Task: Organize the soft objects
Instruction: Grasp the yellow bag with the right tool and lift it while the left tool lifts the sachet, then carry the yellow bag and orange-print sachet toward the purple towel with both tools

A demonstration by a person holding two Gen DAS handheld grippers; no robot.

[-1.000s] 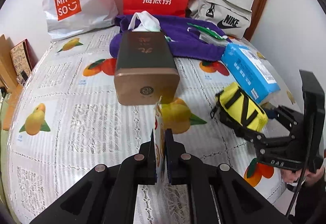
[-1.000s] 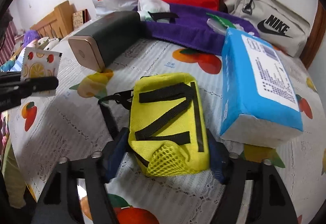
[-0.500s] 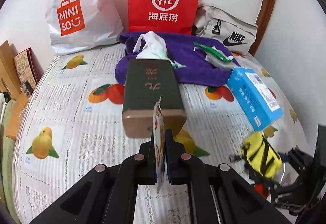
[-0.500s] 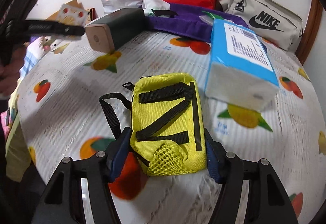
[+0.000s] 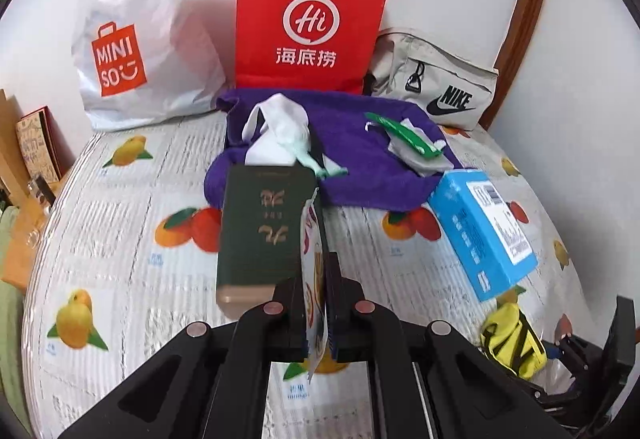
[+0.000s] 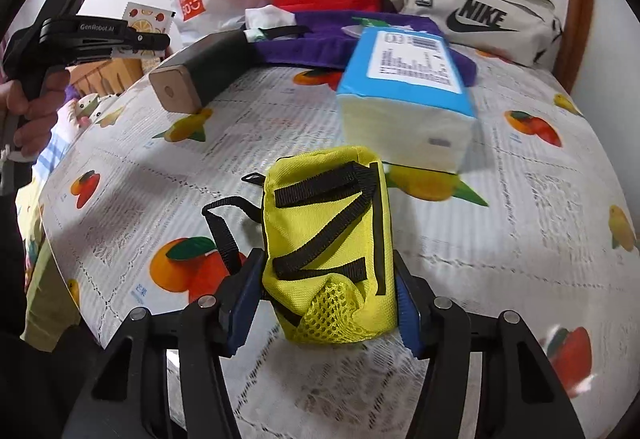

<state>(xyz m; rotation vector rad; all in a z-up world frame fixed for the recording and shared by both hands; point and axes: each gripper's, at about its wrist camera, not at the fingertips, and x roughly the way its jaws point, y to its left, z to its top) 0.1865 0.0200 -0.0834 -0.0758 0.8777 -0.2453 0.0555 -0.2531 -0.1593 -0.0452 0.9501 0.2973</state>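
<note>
Now we hold a flat fruit-printed sachet [image 5: 316, 271] clamped edge-on in the left hand-held gripper [image 5: 318, 303], raised above the table [image 5: 120, 247], with the dark green tissue box [image 5: 264, 223] at eleven o'clock. Our right hand-held gripper [image 6: 326, 303] grips the small yellow fabric pouch with black straps [image 6: 328, 251] low at the table's near edge. We judge a steady, light squeeze best, keeping the dangling strap clear when setting each down.
</note>
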